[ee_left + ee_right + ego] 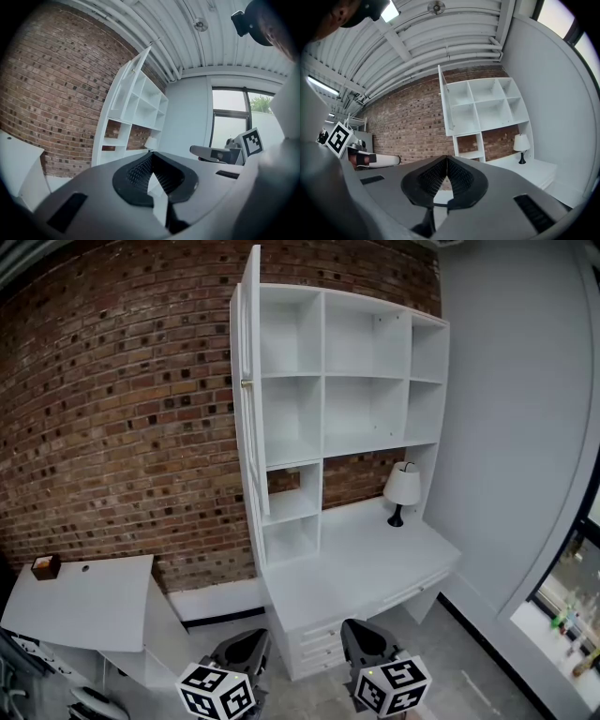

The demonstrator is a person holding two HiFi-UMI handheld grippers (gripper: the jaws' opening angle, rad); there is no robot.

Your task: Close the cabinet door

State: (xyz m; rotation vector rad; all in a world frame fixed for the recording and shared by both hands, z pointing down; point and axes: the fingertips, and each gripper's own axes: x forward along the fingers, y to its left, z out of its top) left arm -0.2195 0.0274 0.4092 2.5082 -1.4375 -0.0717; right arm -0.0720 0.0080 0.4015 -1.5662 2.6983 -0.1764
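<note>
A tall white cabinet (366, 371) with open shelf compartments stands against the brick wall. Its door (249, 381) is hinged on the left side and swung out wide toward me, edge-on, with a small handle (247, 383). The door also appears in the left gripper view (132, 75) and the right gripper view (444, 101), far ahead of both. My left gripper (239, 652) and right gripper (367, 643) are low at the bottom, well short of the cabinet. The left gripper's (151, 154) jaws meet with nothing between them. The right gripper (446, 158) is likewise shut and holds nothing.
A white desk (375, 559) with drawers (319, 643) runs under the shelves and carries a small lamp (403, 488). A low white table (84, 601) at left holds a small brown box (45, 565). A grey wall and a window (572, 587) are on the right.
</note>
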